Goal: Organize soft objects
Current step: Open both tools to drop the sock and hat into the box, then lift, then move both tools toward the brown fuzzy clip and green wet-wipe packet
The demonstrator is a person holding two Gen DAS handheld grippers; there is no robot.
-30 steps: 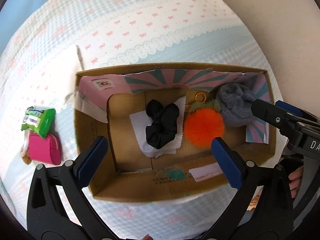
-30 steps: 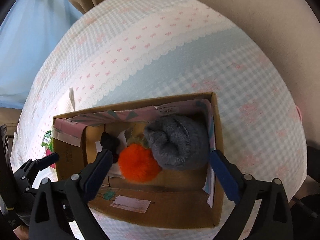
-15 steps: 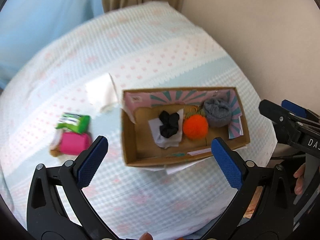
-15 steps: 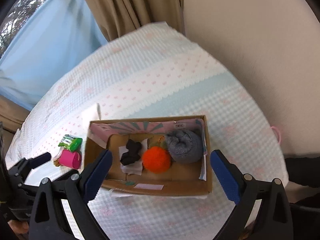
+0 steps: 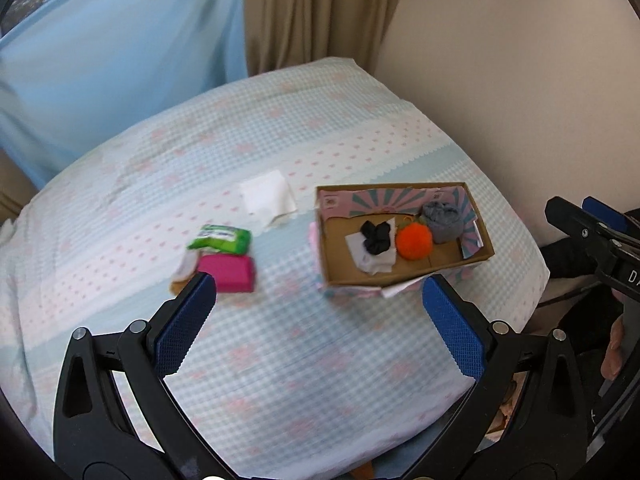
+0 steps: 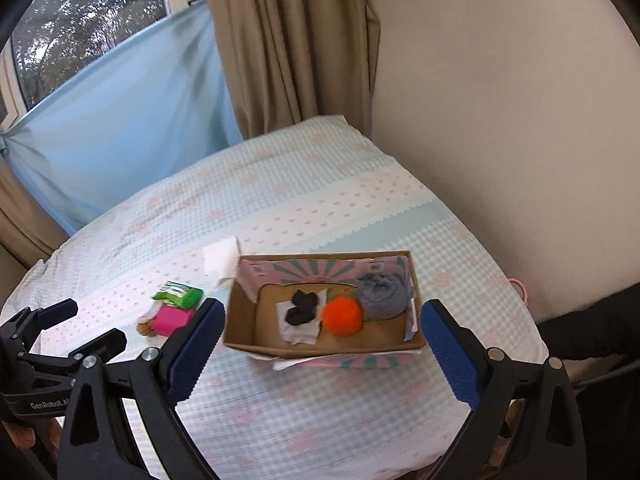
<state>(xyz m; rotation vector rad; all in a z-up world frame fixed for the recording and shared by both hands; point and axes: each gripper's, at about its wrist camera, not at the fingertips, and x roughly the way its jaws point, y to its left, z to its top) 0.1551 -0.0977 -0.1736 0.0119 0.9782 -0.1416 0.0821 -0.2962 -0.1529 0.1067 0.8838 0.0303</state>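
Observation:
A cardboard box (image 5: 404, 276) (image 6: 240, 312) lies on the bed and holds a black scrunchie (image 5: 376, 236) (image 6: 303, 307) on a white cloth, an orange pompom (image 5: 414, 241) (image 6: 342, 315) and a rolled grey sock (image 5: 442, 218) (image 6: 380, 294). Left of the box lie a green packet (image 5: 220, 239) (image 6: 178, 293) and a pink pouch (image 5: 228, 272) (image 6: 171, 318). My left gripper (image 5: 318, 326) is open and empty, high above the bed in front of the box. My right gripper (image 6: 320, 354) is open and empty too, held back from the box.
A white folded cloth (image 5: 267, 198) (image 6: 219, 258) lies behind the box's left corner. The checked bedspread (image 5: 300, 360) ends at a beige wall (image 6: 500, 120) on the right. Beige curtains (image 6: 288, 40) and a blue sheet (image 6: 120, 120) stand behind the bed.
Both grippers have pulled up and back from the box, so it looks much smaller now. The whole bed, curtain and wall have come into view. Jaws stay open.

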